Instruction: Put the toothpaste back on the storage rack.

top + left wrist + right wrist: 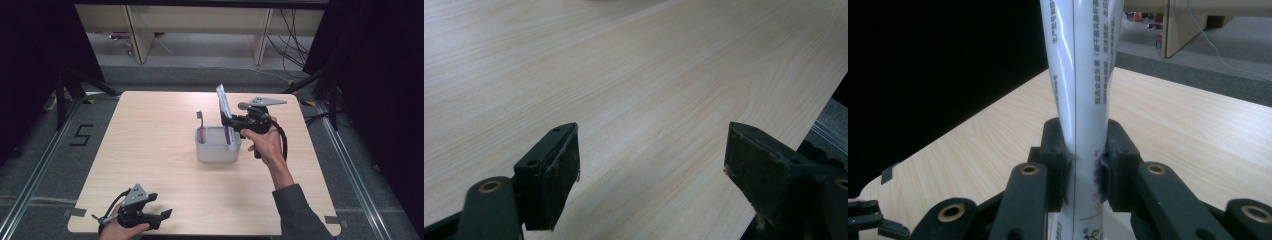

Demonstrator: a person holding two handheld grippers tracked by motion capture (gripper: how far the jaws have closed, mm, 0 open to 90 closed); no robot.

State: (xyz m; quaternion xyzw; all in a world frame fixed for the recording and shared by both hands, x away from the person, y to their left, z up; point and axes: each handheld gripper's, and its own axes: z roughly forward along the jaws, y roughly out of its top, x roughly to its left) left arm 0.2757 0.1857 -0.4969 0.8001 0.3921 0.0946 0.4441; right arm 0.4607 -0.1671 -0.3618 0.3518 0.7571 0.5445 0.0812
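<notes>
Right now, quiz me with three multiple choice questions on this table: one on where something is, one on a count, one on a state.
1. Where is the toothbrush?
A. flat on the table
B. standing in the tub
C. in the left hand-held gripper

2. How many things stick up from the tub?
A. two
B. four
C. none

3. The right hand-held gripper is:
A. open over bare wood
B. shut on the tube
C. shut on the toothbrush

Answers: 1 B, its head rises above the tub's rim. 2 A, the toothbrush and the tube. 3 B, in the right gripper view both pads press on the tube.
</notes>
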